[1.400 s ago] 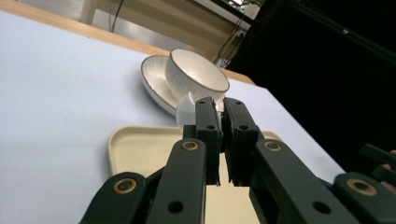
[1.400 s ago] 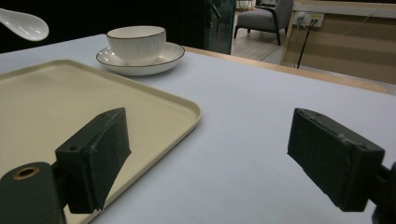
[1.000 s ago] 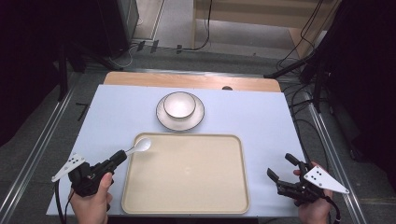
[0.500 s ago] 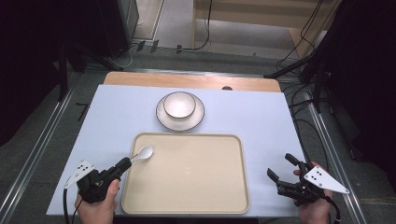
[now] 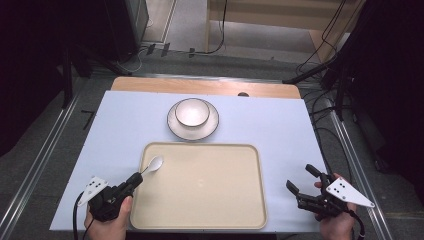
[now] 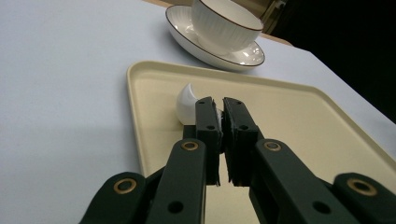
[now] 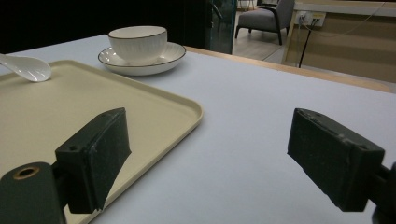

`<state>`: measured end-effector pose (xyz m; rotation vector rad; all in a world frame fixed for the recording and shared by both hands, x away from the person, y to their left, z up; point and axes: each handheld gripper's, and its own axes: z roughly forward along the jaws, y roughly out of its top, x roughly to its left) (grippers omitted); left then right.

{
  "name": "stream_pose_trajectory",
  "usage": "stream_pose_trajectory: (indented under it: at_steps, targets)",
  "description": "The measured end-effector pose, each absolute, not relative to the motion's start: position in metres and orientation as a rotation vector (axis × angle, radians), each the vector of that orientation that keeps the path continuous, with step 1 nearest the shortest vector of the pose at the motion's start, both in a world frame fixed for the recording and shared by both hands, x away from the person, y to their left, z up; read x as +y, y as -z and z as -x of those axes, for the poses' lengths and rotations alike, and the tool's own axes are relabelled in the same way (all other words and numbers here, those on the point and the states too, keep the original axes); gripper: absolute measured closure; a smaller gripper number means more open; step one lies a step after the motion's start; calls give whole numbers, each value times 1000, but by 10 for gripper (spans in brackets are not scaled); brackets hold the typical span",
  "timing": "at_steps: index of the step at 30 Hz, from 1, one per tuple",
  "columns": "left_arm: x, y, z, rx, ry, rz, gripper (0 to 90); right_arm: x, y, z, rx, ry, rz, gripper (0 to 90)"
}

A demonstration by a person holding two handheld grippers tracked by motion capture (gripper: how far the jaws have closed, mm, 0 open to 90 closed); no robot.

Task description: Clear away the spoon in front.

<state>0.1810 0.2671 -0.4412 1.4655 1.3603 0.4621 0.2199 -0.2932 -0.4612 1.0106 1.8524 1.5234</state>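
Left gripper (image 5: 136, 178) sits at the near-left corner of the beige tray (image 5: 200, 220), jaws clamped on the handle of a white ceramic spoon (image 5: 153, 163). In the left gripper view the pads are pressed together with the spoon (image 6: 187, 104) sticking out just past the tips. The spoon bowl is over the tray's left edge, inside the rim, low over the tray floor — contact with the floor can't be told. The handle is hidden between the jaws.

Right gripper (image 5: 303, 184) is off the tray's near-right corner, over the pale blue table cover (image 5: 100, 130) — jaws spread wide, nothing between them. In the right gripper view both black pads stand far apart above bare cover, tray edge (image 7: 191, 109) beside the left pad.

A white cup (image 5: 192, 111) with a dark rim stands on a matching saucer (image 5: 212, 125), just beyond the tray's far edge, roughly centred on the table. The cup and saucer sit well apart from both grippers.
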Motion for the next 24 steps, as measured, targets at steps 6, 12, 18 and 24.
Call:
stream_pose_trajectory:
  at_steps: [6,12,18,24]
  targets:
    - [263,444,-182,1344,-407,-1507,744,-293,462,-220,1854,-1522,-1010,130]
    - [254,438,-183,1328,-463,-1573,305,-294,461,-220,1855,-1519,-1012,130]
    - [259,436,-185,1308,-429,-1586,753,-294,462,-219,1856,-1516,-1013,130]
    - [245,440,-183,1318,-419,-1689,900,-293,462,-220,1859,-1513,-1004,130]
